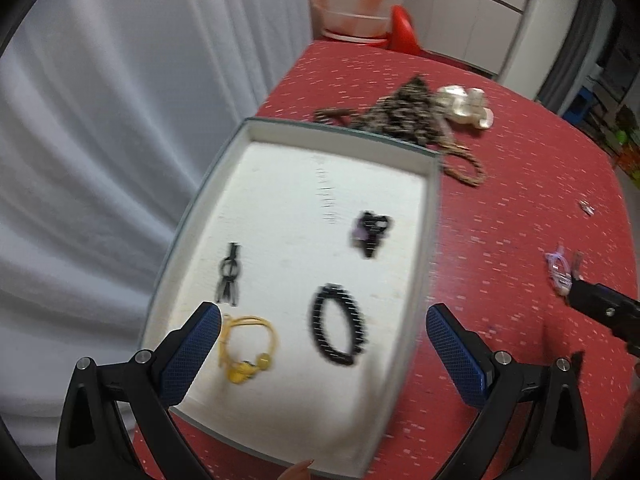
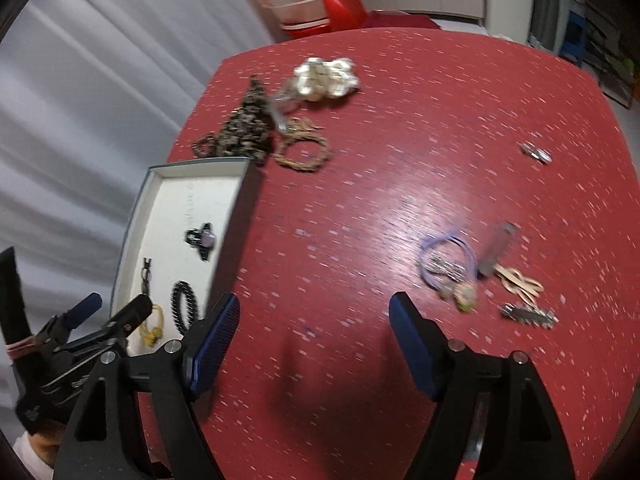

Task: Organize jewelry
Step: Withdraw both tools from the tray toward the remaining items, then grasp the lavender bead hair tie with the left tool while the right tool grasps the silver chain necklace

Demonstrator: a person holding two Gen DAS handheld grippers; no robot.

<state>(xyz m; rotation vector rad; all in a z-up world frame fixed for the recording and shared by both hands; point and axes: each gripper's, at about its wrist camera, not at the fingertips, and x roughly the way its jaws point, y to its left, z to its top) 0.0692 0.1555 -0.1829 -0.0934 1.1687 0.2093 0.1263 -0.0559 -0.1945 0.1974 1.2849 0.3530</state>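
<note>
**Two grippers over a red table with jewelry and a white box**

From the left wrist, the left gripper (image 1: 323, 326) hangs wide open and empty over the shallow white box with a grey rim (image 1: 430, 216). Inside lie a yellow cord bracelet (image 1: 248, 348), a black bead bracelet (image 1: 338, 324), a thin black chain piece (image 1: 229, 274) and a small black and purple piece (image 1: 370, 232). From the right wrist, the right gripper (image 2: 314, 320) is wide open and empty over the red speckled table (image 2: 400, 120). A purple cord bracelet (image 2: 446, 258) lies near it, well apart from the box.
</note>
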